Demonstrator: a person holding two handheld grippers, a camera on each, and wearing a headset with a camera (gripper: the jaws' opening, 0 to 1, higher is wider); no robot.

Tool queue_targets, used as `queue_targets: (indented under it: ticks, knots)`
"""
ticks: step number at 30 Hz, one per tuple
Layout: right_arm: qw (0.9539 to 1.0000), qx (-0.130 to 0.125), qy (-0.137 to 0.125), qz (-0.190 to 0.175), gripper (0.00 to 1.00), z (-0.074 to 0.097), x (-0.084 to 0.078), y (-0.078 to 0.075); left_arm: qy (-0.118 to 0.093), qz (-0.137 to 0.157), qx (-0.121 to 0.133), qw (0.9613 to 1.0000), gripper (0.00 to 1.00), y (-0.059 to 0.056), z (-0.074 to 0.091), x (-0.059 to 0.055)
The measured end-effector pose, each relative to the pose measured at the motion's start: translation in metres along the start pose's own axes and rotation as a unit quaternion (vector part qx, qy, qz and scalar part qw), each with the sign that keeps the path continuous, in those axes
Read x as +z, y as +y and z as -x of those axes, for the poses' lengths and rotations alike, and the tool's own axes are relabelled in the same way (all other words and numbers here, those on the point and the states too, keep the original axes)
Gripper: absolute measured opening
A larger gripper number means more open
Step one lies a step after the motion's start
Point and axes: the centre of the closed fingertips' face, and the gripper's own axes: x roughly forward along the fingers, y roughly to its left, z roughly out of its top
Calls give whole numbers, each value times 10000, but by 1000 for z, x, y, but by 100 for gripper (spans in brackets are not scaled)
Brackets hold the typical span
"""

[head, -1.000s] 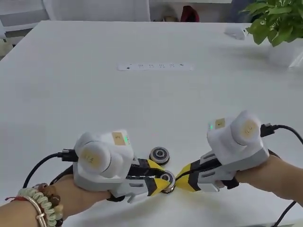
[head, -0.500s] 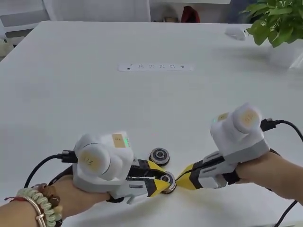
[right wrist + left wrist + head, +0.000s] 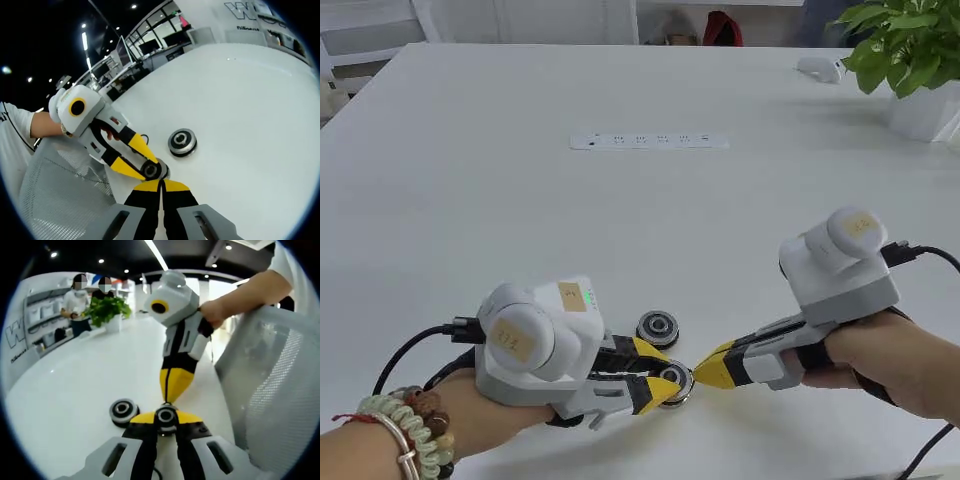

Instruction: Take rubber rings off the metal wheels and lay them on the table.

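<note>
While left fingers (image 3: 649, 392) clamp wheel (image 3: 673, 381), right fingers (image 3: 713, 371) closed.

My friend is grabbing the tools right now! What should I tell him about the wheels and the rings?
Tools: the left tool is shut on one wheel, low at the table. The right tool has its jaws together, tip touching that wheel's rim; whether it grips anything, I cannot tell.
Things: the second wheel lies flat on the table beside the left tool, and its dark ring looks on.
Done: no ring off yet.
Left: pull both rings off and lay them on the table.
</note>
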Motion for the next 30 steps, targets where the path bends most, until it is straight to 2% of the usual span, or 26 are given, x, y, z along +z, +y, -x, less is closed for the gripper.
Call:
queue_targets:
  ticks: [4,6,10,30]
  knots:
    - [9991,102,-70,-397,0,0,1,5,-3,4,-8,10000,14,0,0,0]
    - [9982,134,-102,-567,0,1,3,0,-3,7,-5,10000,14,0,0,0]
    - [9965,208,-160,-793,0,0,2,4,-4,-10,-3,10000,14,0,0,0]
    - [9944,354,-236,-967,0,-4,7,7,-51,-27,30,10000,14,1,0,0]
